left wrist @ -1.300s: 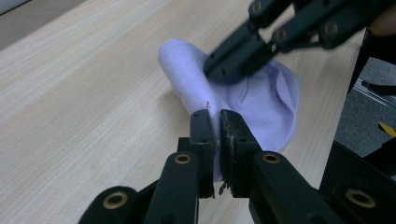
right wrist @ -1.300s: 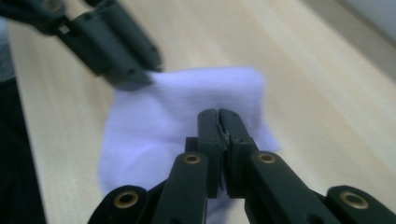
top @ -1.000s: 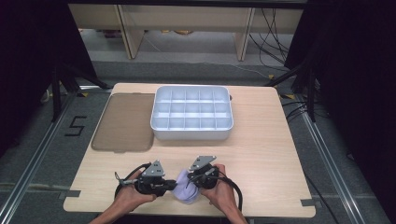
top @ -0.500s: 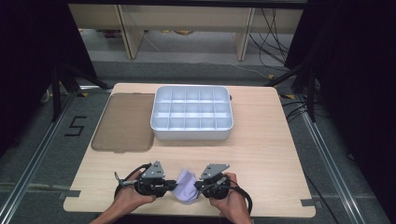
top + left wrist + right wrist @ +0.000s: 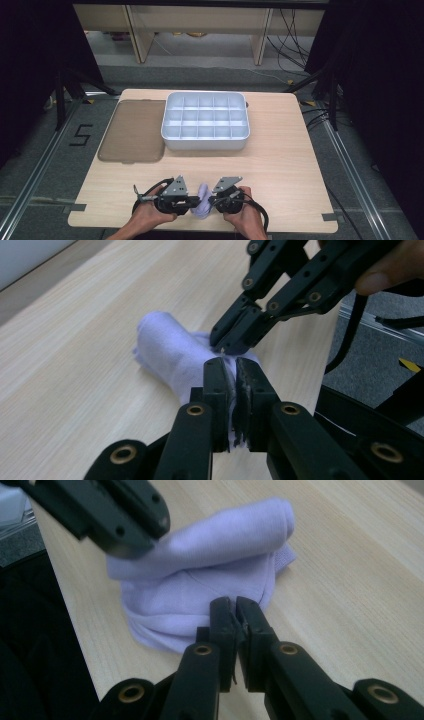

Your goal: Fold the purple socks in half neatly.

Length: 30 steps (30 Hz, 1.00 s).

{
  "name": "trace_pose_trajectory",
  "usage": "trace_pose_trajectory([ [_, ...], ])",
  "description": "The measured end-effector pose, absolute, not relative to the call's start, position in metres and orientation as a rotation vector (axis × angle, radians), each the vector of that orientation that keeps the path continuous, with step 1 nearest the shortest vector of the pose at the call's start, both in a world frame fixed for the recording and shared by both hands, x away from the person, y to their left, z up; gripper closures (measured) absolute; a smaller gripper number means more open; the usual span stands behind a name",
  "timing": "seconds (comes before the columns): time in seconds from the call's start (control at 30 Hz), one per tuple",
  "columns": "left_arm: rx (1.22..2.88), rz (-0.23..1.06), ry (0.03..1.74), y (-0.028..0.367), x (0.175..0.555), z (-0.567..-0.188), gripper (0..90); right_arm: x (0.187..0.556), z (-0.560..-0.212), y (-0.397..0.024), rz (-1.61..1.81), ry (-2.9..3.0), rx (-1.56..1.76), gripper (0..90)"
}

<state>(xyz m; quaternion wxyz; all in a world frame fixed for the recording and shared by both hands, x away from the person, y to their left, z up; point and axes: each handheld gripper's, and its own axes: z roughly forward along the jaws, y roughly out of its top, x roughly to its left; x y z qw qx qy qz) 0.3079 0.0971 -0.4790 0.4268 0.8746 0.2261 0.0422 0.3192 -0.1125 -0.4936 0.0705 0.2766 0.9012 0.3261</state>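
A rolled lavender cloth [image 5: 201, 207] lies near the table's front edge, between the two hand-held grippers. My left gripper [image 5: 193, 204] comes at it from the left, my right gripper [image 5: 212, 202] from the right. In the left gripper view the left gripper [image 5: 235, 362] is shut, with a sliver of the cloth [image 5: 167, 347] pinched between its jaws. The right gripper [image 5: 225, 342] bites the same fold just beyond. In the right gripper view the right gripper [image 5: 235, 602] is shut on the lower fold of the cloth [image 5: 215, 570]. The left gripper [image 5: 135, 535] grips its top, blurred.
A white tray [image 5: 205, 143] divided into several compartments stands at the table's middle back. A flat brown lid [image 5: 132, 132] lies to its left. Bare wooden tabletop [image 5: 280, 170] lies between the tray and the hands. The front edge runs just under the hands.
The right gripper has shifted to the right, and the left gripper has edged after it. The cloth stays held between them, now more bunched.
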Motion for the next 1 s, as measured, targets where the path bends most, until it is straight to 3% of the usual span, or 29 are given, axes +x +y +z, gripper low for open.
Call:
trace_pose_trajectory([
  [0.53, 2.232, 0.066, 0.515, 0.075, 0.299, -0.5, 83.3, 0.323, -0.492, -0.124, 1.037, 2.674, 0.917, 86.3],
  [0.73, 2.242, 0.088, 0.489, 0.074, 0.299, -0.501, 83.3, 0.324, -0.471, -0.134, 1.123, 2.59, 0.929, 86.6],
  [1.0, 2.236, 0.074, 0.502, 0.074, 0.299, -0.501, 83.2, 0.326, -0.468, -0.111, 1.174, 2.647, 0.833, 86.6],
])
